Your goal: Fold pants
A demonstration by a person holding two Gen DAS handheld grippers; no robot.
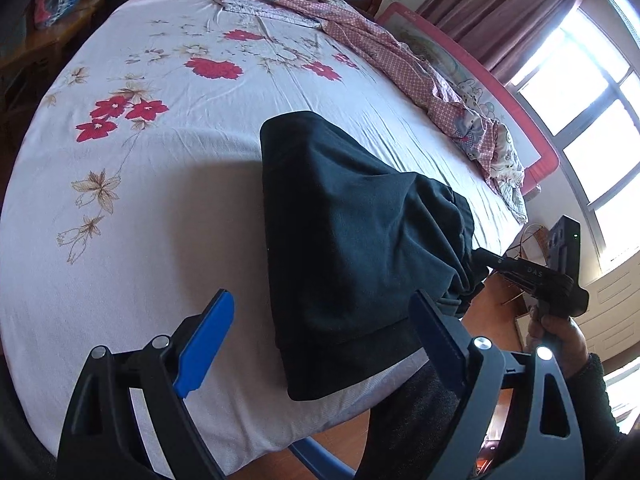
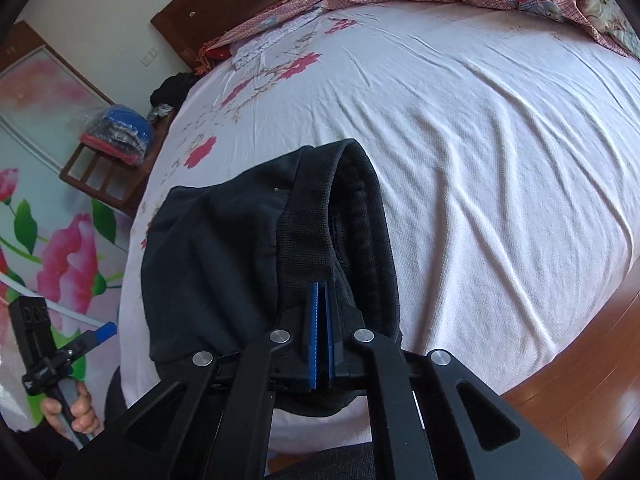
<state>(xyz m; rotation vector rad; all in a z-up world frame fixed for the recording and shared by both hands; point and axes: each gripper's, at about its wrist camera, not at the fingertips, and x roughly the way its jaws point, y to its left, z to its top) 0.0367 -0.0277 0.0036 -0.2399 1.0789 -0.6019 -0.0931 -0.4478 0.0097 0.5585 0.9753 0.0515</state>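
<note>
The dark pants [image 1: 344, 240] lie folded into a short bundle on the bed near its front edge, also in the right wrist view [image 2: 248, 248]. My left gripper [image 1: 320, 320] is open, its blue pads on either side of the bundle's near end, holding nothing. My right gripper [image 2: 321, 292] is shut on the ribbed waistband edge of the pants [image 2: 308, 236]; from the left wrist view it [image 1: 478, 258] meets the bundle's right side. The left gripper also shows at the lower left of the right wrist view [image 2: 106, 330].
The white flowered bed sheet [image 1: 160, 160] covers the bed. A pink checked quilt [image 1: 400, 60] lies bunched along the far side by a padded rail [image 1: 544, 160]. Wooden headboard [image 2: 224, 4], a side table with stacked clothes [image 2: 116, 136], wooden floor [image 2: 580, 380] and a window [image 1: 580, 92] surround it.
</note>
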